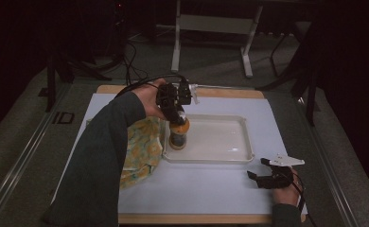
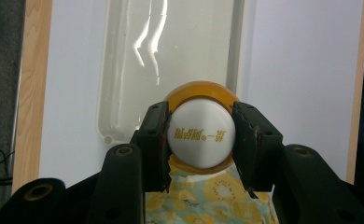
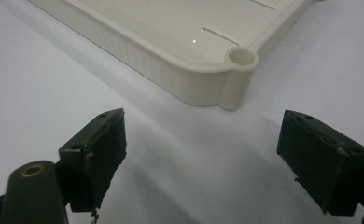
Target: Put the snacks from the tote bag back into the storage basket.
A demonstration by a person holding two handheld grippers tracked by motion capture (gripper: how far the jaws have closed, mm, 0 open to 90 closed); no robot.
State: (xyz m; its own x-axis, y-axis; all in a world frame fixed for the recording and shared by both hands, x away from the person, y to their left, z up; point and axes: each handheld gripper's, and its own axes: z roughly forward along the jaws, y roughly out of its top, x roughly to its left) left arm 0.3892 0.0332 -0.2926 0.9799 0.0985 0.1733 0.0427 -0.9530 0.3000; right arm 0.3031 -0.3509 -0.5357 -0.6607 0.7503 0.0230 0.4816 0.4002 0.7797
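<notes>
Your left gripper (image 2: 202,140) clamps the upright bottle (image 1: 178,135) by its white cap, directly above the tray (image 1: 230,158). Right gripper (image 1: 264,168): open, idle.

White-capped amber bottle (image 2: 199,135) with gold lettering, cream tray (image 1: 241,142), yellow fruit-print cloth (image 1: 142,151), black tool (image 2: 199,140), white mat (image 1: 197,184)

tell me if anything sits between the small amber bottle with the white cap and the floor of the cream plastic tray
Nothing visible does. The small amber bottle with the white cap is clamped by its cap in the left gripper, at the left end of the cream plastic tray, whose floor is bare. The yellow patterned cloth lies outside the tray's left rim.
</notes>
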